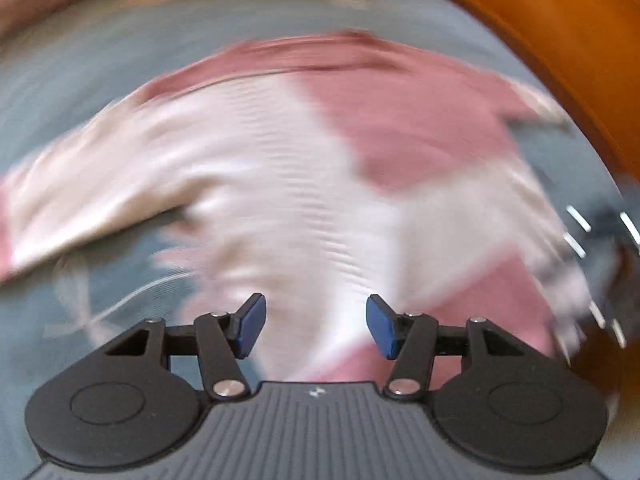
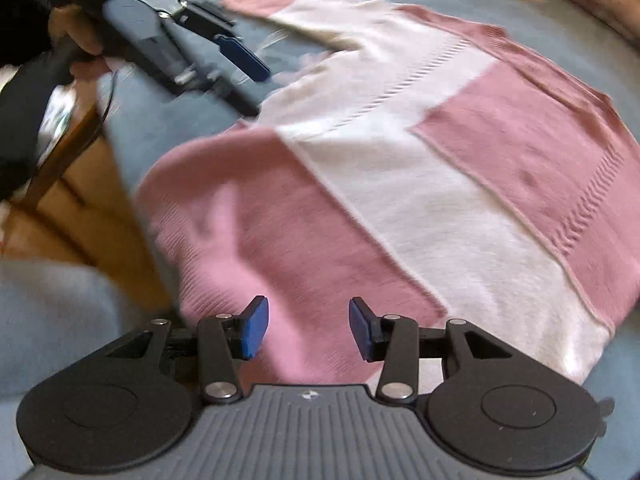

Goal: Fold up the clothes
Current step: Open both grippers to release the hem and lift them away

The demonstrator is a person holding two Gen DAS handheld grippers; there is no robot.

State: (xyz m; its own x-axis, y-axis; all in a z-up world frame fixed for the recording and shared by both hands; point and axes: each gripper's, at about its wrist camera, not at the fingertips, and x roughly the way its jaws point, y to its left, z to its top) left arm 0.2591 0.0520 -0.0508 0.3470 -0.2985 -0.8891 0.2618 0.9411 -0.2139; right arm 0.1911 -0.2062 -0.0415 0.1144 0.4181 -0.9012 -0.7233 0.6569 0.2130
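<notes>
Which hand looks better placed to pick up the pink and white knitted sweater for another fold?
Probably the right. Its gripper hangs open directly over the near pink edge of the pink and white knitted sweater. The left gripper, seen from the right camera, sits off over the blue-grey cloth beside it.

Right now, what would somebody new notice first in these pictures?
A big pink and white sweater spread across the blue cloth. In front, the right tongs hang open above its pink part, holding nothing. The left tongs sit top left, by the sweater's edge.
</notes>
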